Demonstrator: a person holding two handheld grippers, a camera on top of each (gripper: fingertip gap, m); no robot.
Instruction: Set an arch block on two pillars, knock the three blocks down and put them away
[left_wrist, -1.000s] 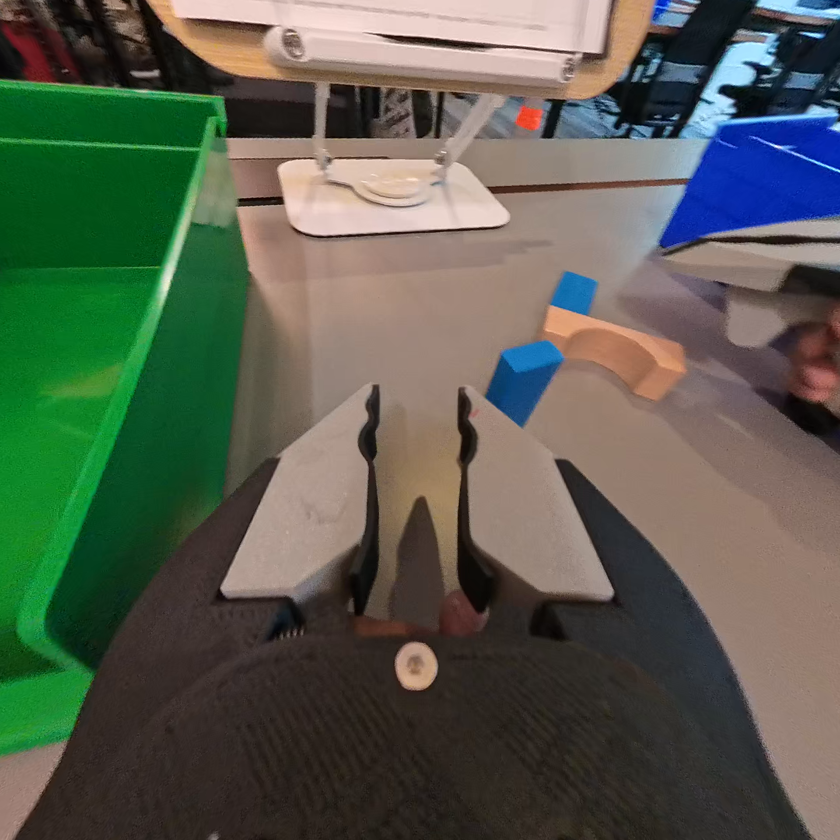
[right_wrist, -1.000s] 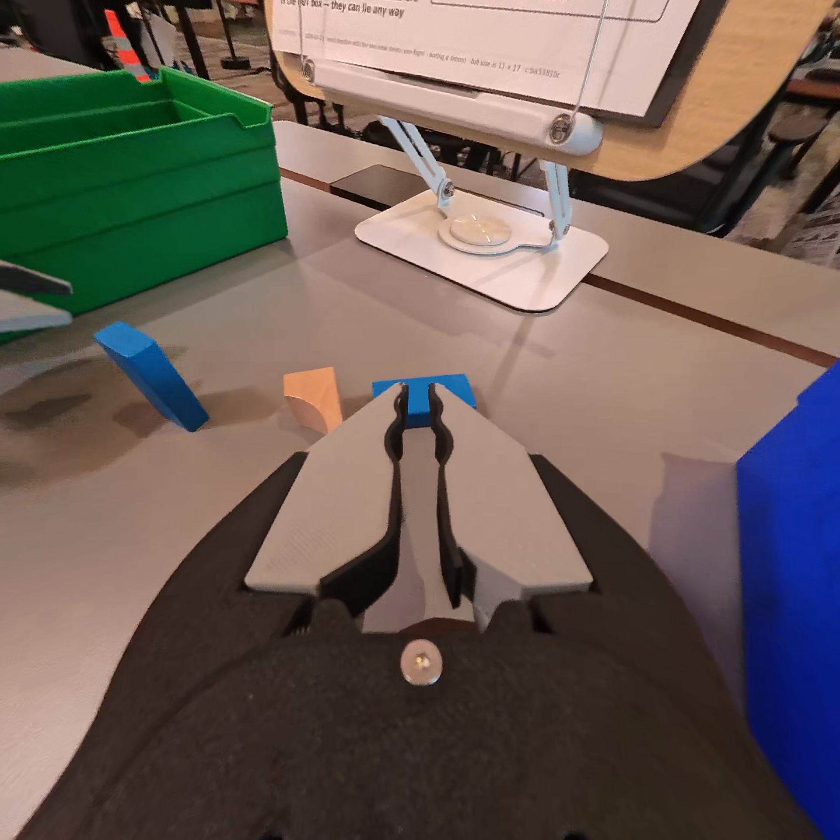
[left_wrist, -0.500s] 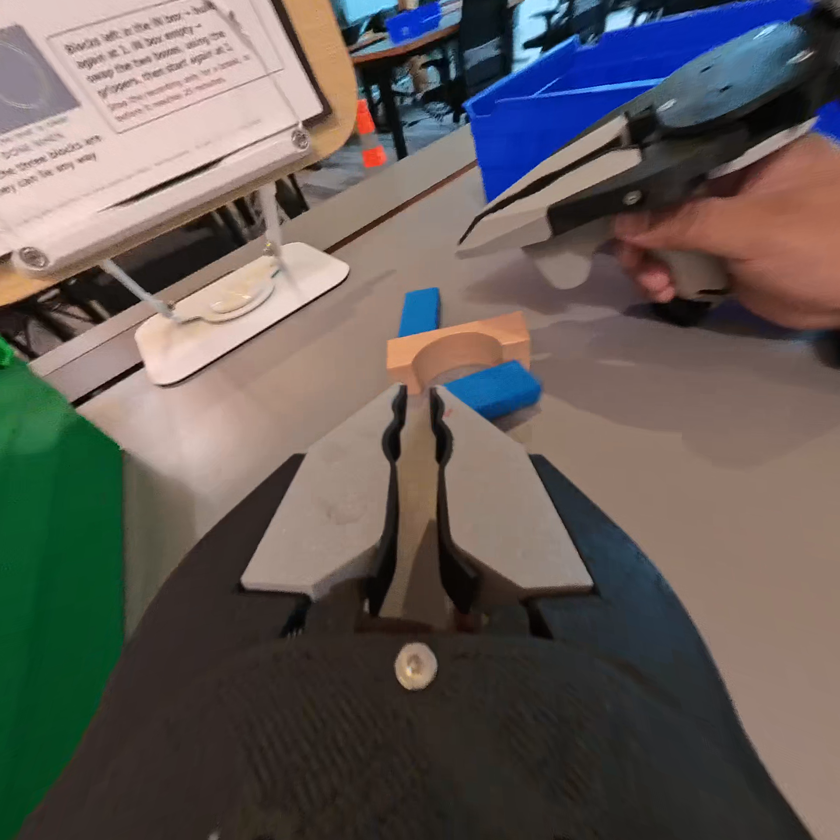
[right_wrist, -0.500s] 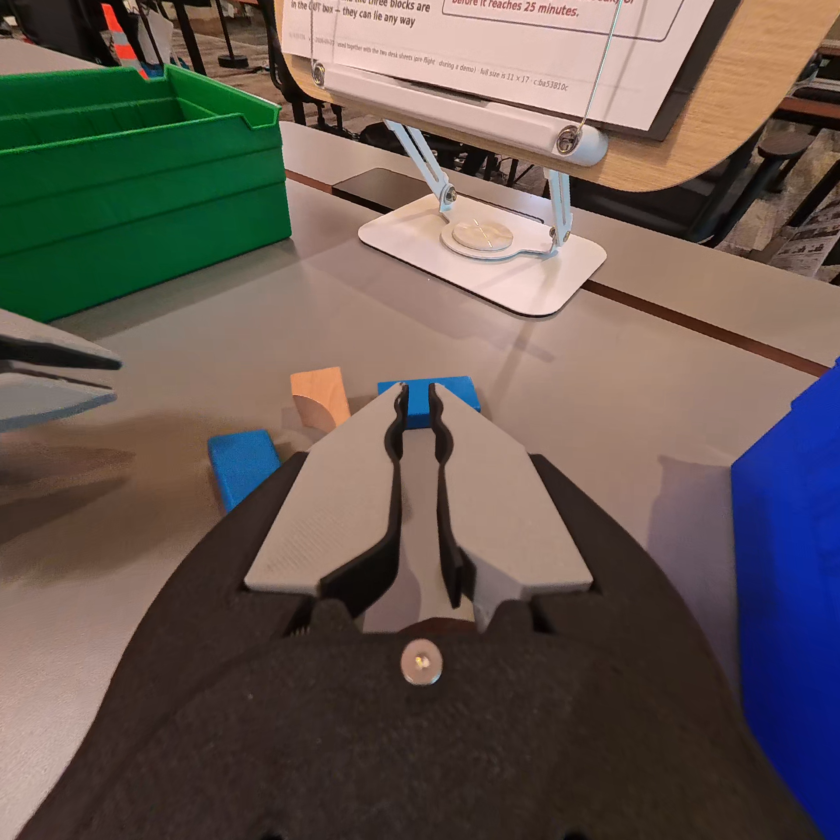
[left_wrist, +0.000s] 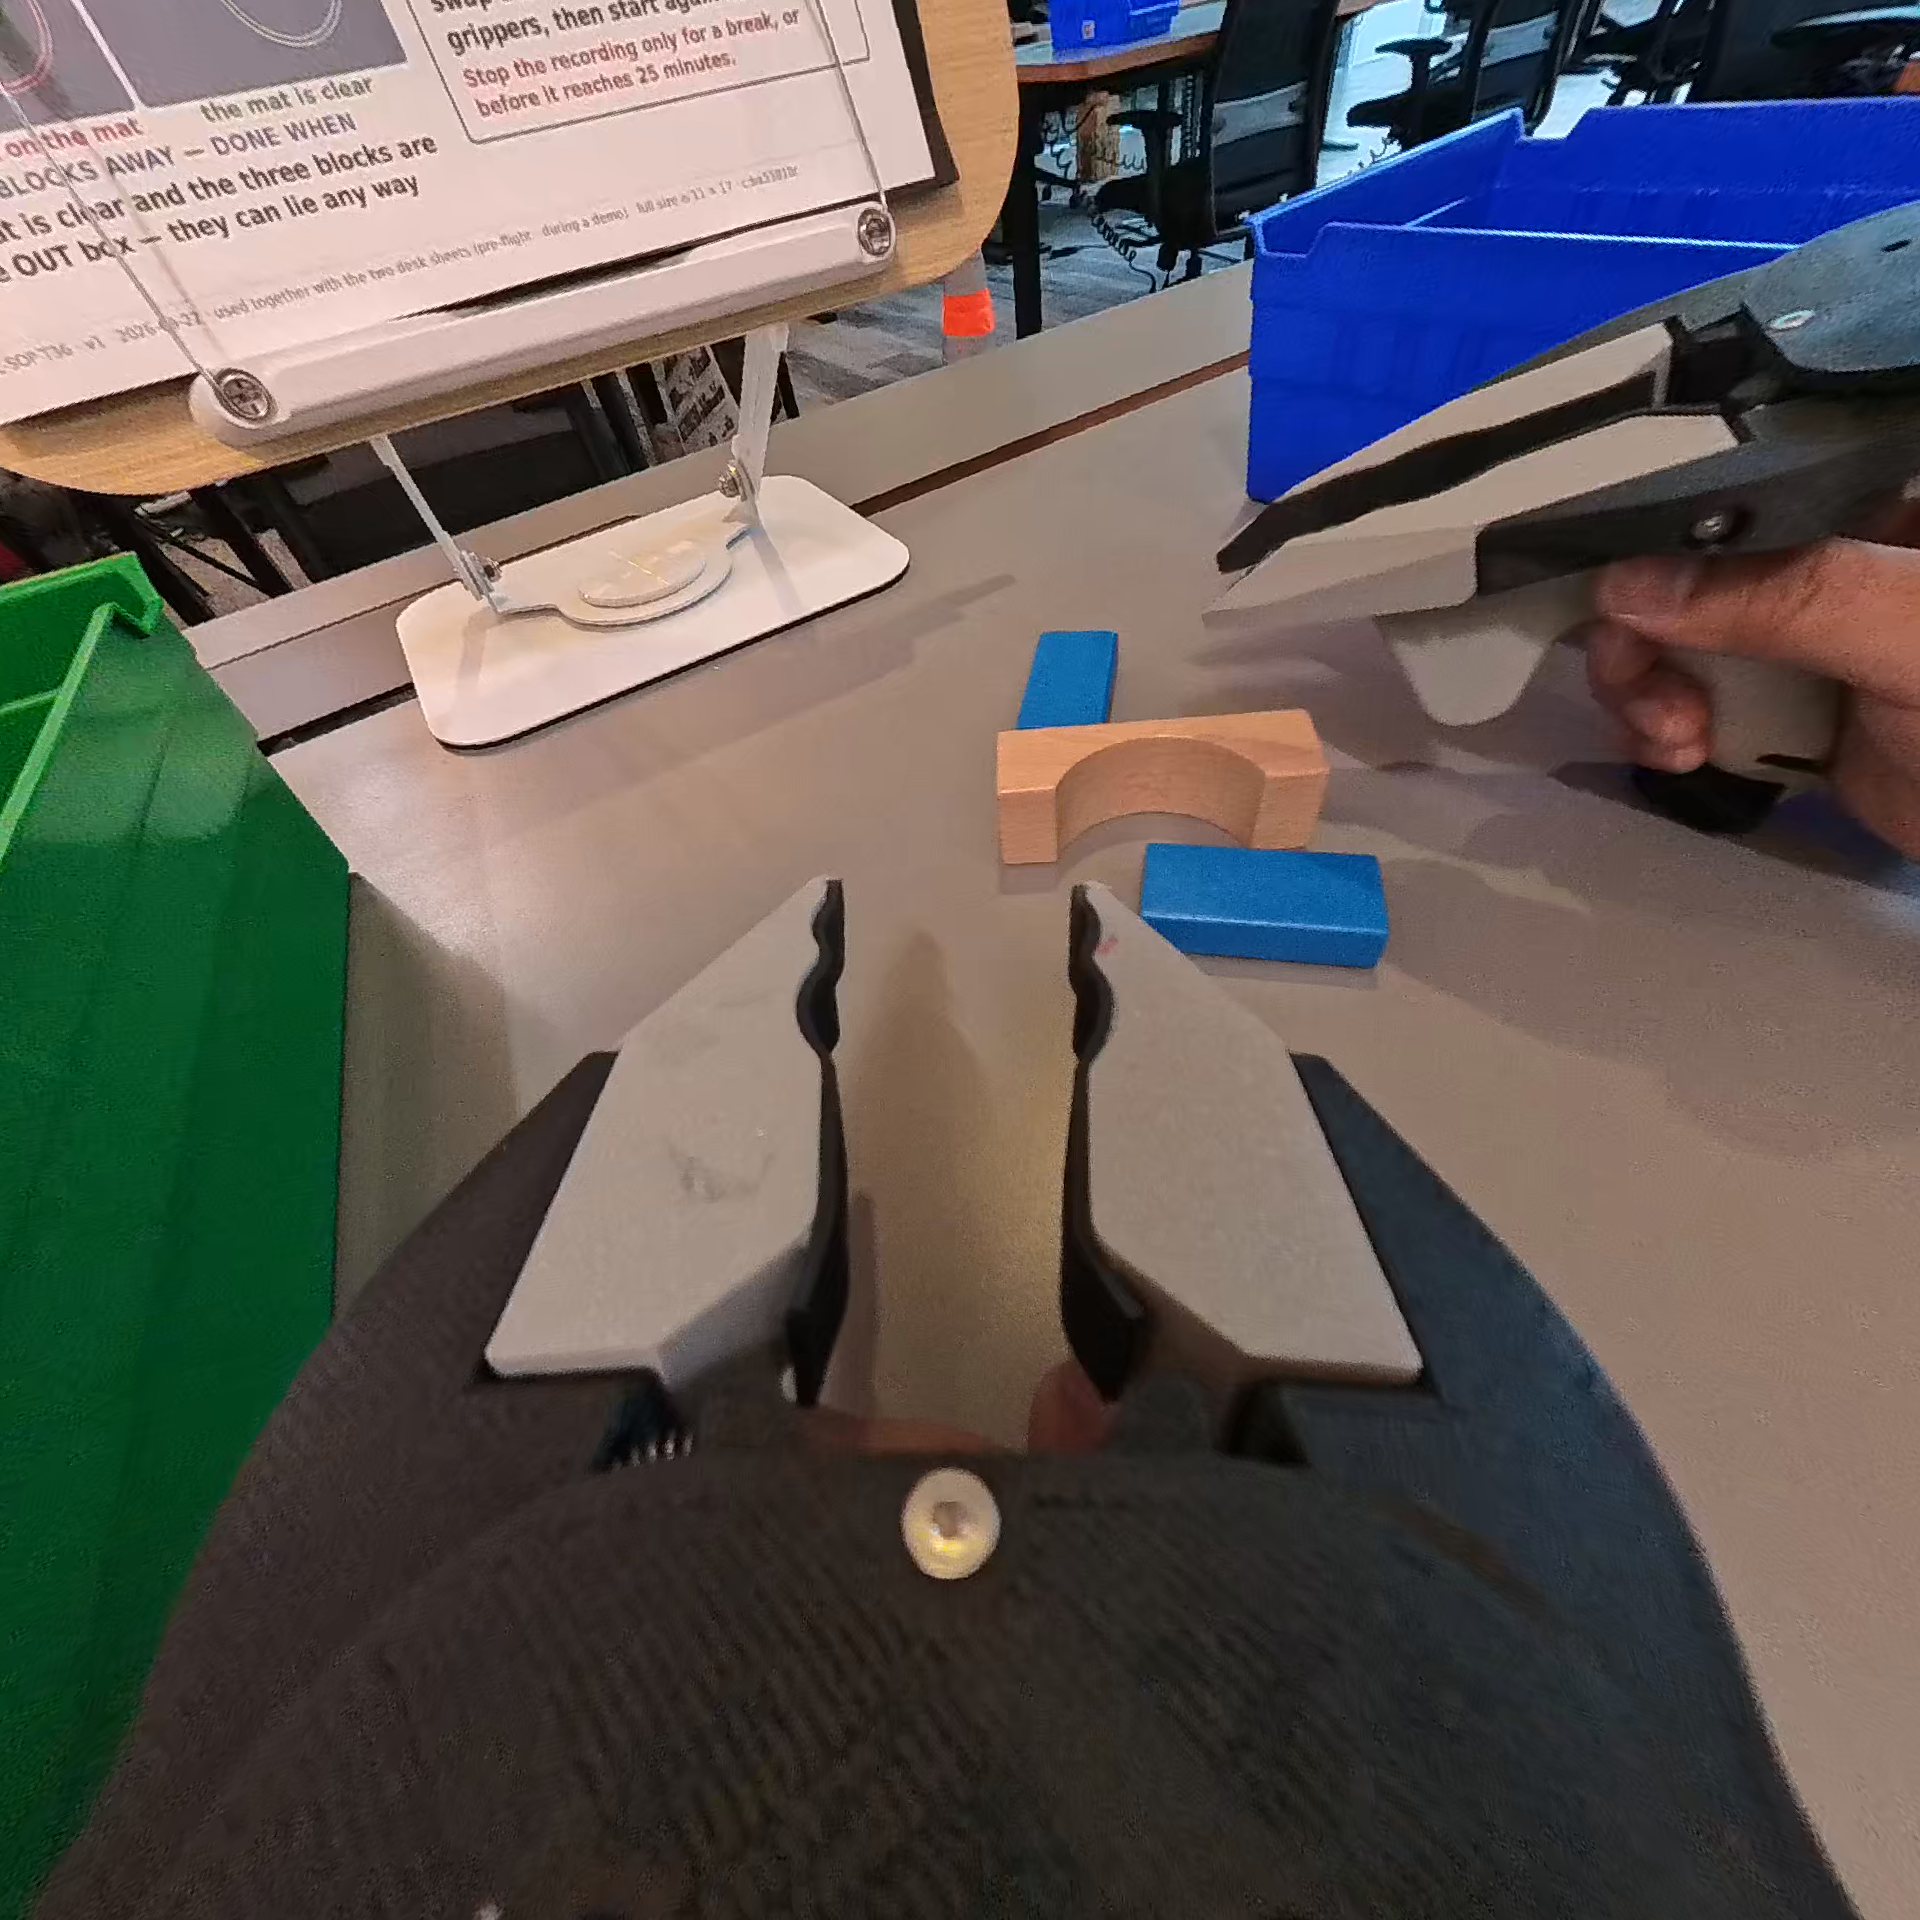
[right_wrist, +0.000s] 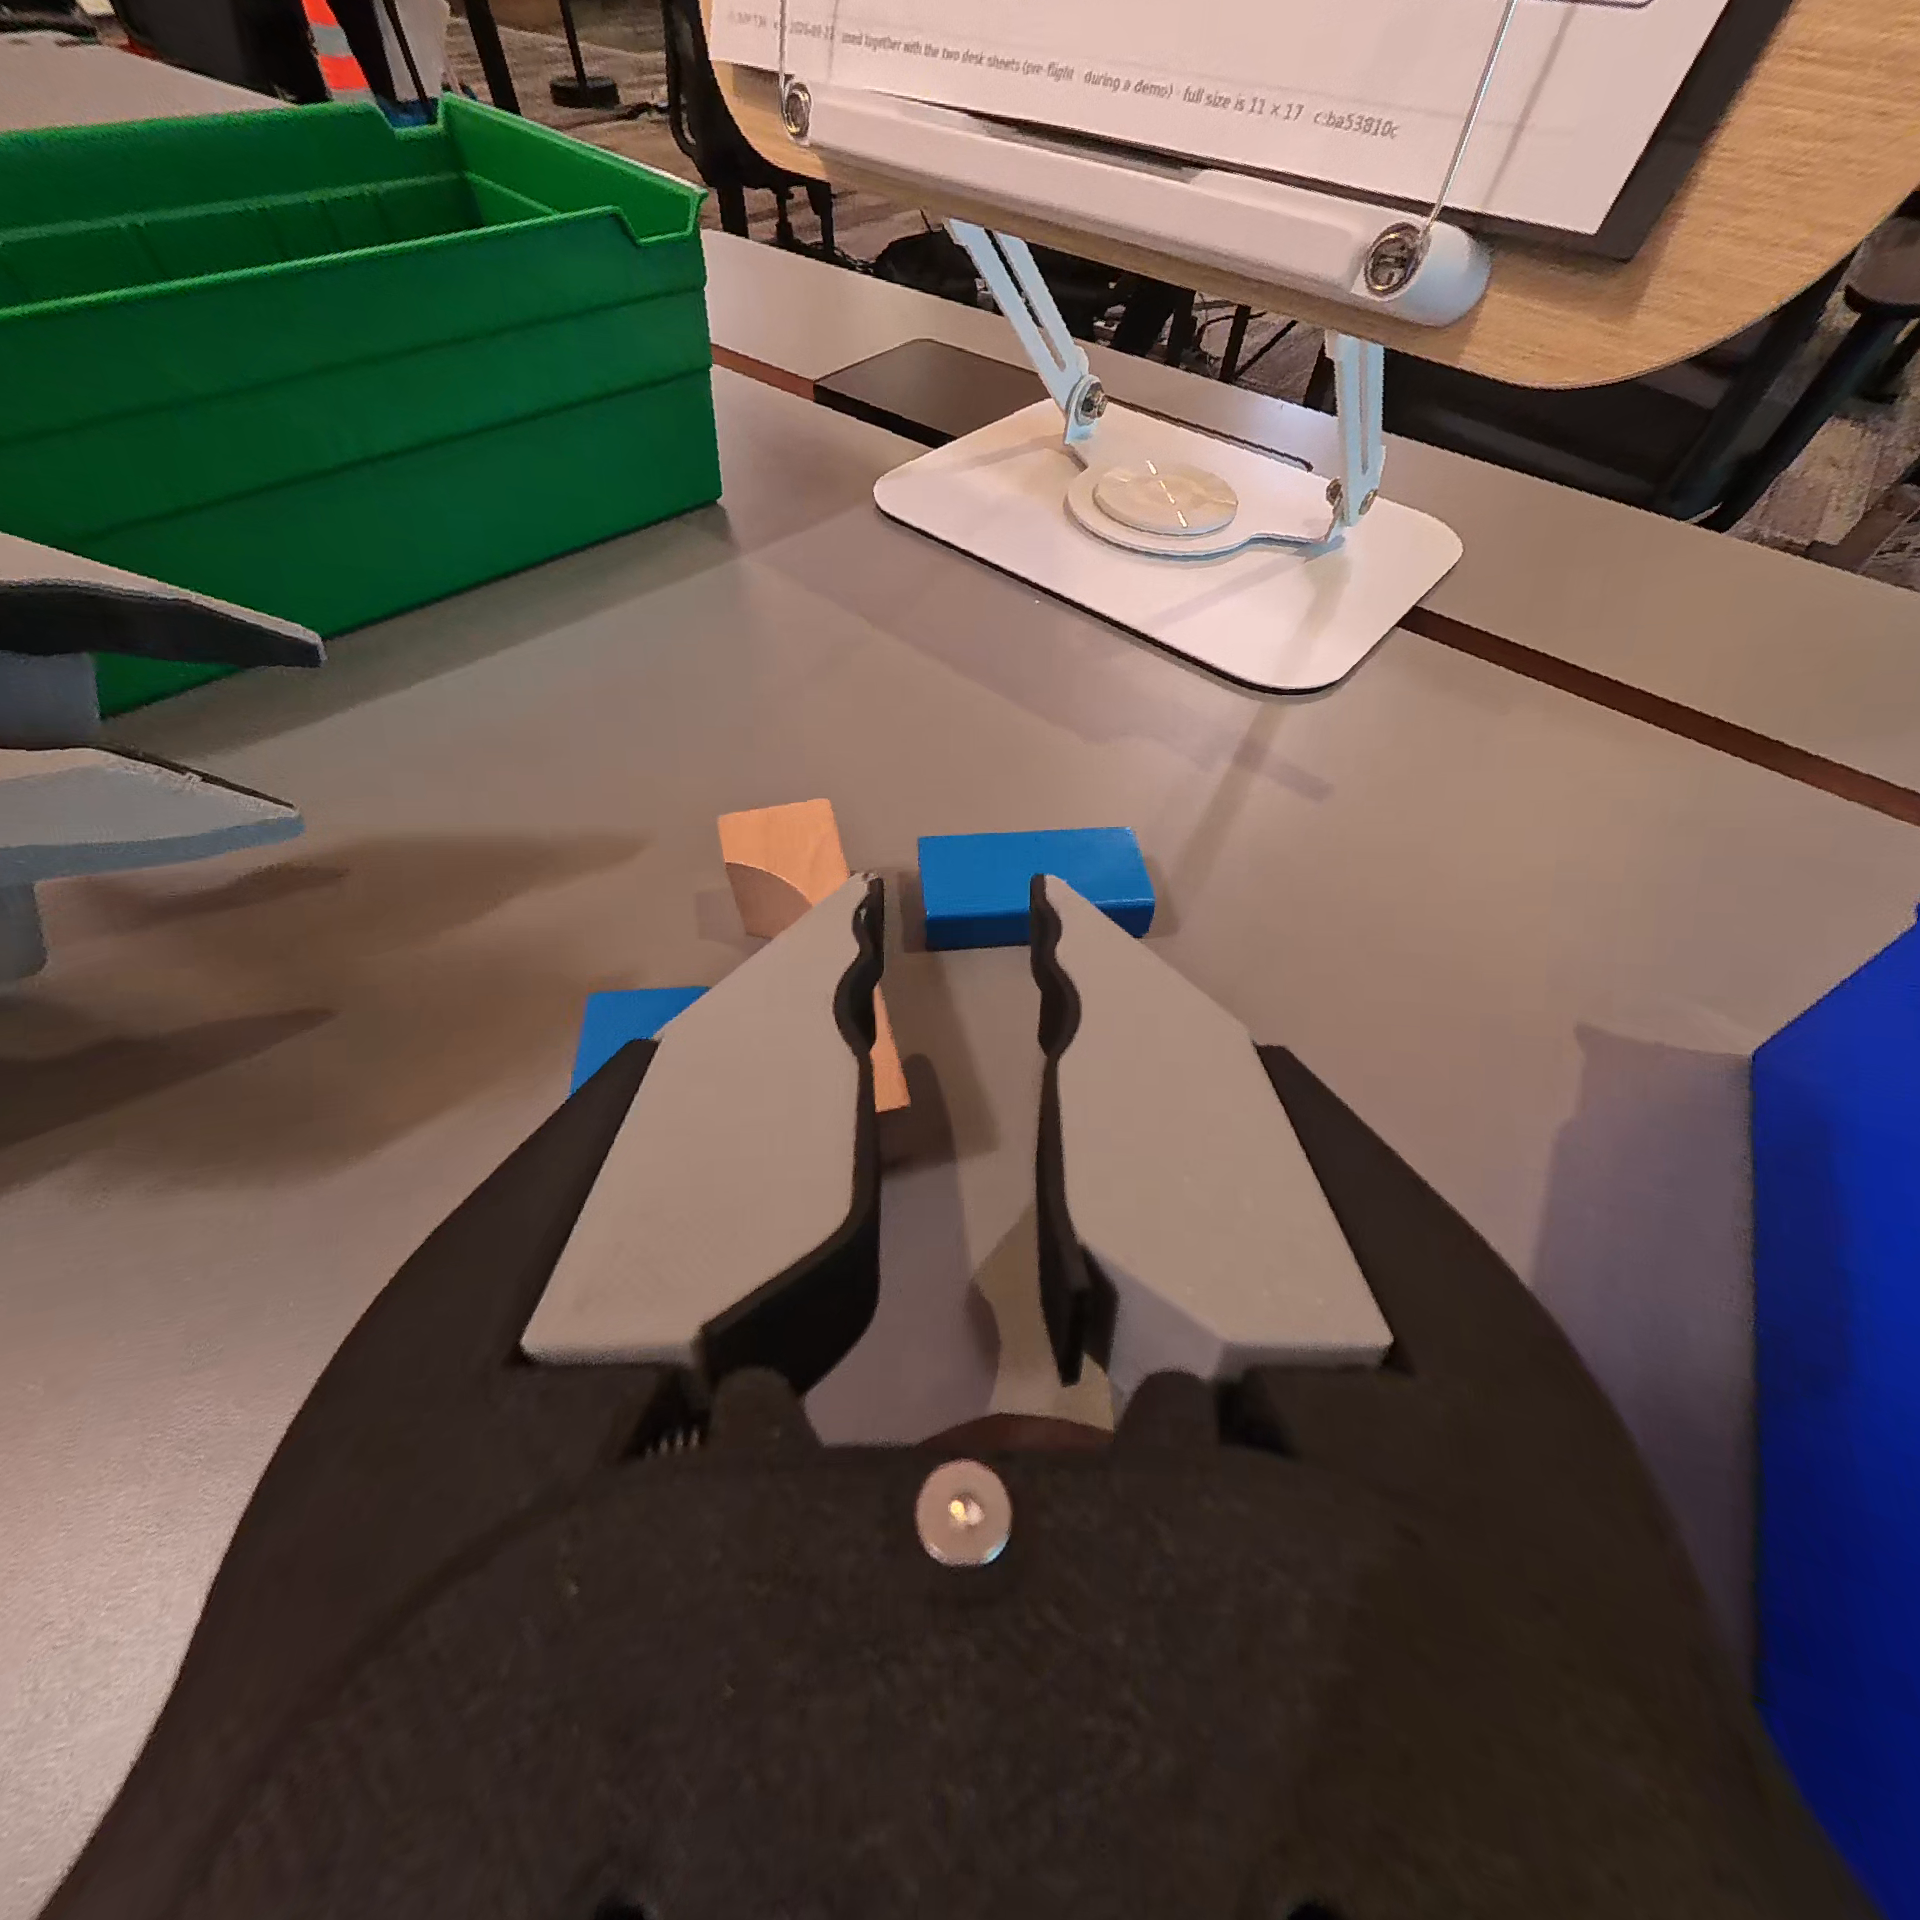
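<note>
Left wrist view: left gripper (left_wrist: 951, 904), matte grey fingers (left_wrist: 717, 1122) with wavy black pads, spread, nothing between them, low over smooth grey counter (left_wrist: 623, 831). Just ahead right, the toppled set: painted blue block (left_wrist: 1262, 902) lying flat, unpainted wooden arch block (left_wrist: 1158, 779) on its side, second blue block (left_wrist: 1068, 681) behind it. Right gripper (right_wrist: 956, 894) level above them, fingers parted, bare, hand (left_wrist: 1766, 675) on grip.

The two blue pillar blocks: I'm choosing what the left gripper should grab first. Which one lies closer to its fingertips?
The blue block in front of the wooden arch, just right of the left gripper. The other blue block lies behind the arch.
</note>
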